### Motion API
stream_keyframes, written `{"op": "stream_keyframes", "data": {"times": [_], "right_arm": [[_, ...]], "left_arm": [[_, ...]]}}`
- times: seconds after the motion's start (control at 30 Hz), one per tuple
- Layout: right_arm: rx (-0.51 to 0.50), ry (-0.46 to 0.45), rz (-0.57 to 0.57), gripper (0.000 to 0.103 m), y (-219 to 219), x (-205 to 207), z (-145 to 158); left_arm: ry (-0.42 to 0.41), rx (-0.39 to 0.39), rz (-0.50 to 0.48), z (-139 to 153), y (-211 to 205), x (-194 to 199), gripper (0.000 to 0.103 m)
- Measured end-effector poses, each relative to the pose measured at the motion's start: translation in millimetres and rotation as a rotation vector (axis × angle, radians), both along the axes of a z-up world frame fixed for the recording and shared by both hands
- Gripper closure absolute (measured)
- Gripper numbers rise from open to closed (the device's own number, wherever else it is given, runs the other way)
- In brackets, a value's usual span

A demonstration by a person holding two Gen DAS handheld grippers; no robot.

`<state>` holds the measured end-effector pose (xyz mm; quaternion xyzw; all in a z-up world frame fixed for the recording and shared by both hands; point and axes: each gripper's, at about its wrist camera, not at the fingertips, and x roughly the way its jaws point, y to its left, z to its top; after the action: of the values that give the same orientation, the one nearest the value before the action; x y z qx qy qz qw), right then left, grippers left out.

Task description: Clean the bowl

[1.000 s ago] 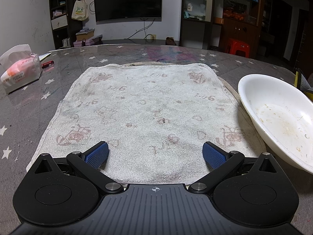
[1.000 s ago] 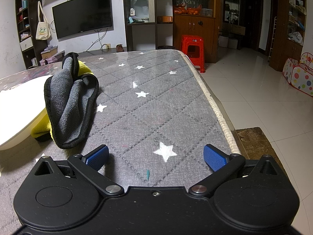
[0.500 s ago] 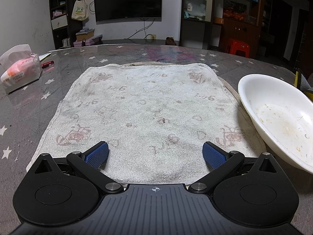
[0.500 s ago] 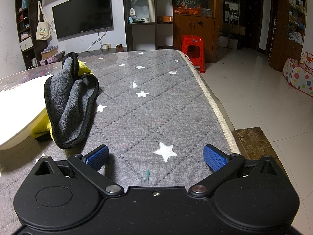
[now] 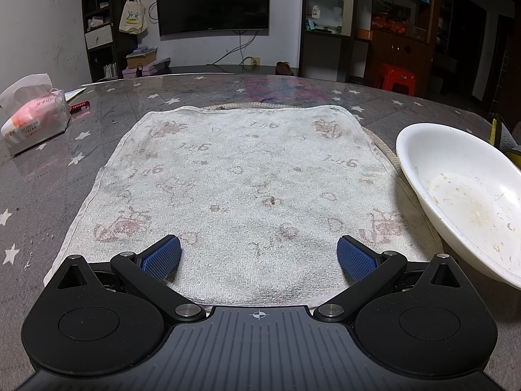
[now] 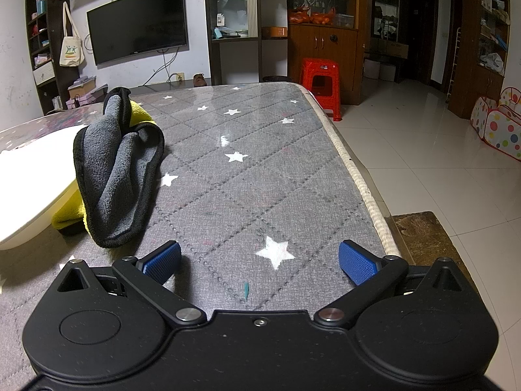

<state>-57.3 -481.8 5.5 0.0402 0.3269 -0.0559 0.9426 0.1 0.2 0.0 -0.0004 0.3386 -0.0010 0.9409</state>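
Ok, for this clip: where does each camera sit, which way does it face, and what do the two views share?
Left wrist: on the left gripper, low over the table, facing a stained white towel; dirty white bowl at right; own open blue pads show.
Right wrist: on the right gripper, facing along the starred tablecloth and its right edge; grey-and-yellow cloth at left; own open fingers show.
Shared: the bowl, the cloth, the wall TV.

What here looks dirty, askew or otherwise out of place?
The white bowl carries dried food smears inside and sits tilted, partly over the stained white towel. The grey-and-yellow cloth lies crumpled beside the bowl. Both grippers, left and right, are open and empty.
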Motion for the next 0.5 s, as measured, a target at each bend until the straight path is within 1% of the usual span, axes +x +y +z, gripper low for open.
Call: {"op": "stream_keyframes", "data": {"times": [0.5], "right_arm": [[-0.001, 0.0, 0.0, 0.0, 0.0, -1.1, 0.8]], "left_arm": [[0.0, 0.0, 0.0, 0.0, 0.0, 0.0, 0.0]]}}
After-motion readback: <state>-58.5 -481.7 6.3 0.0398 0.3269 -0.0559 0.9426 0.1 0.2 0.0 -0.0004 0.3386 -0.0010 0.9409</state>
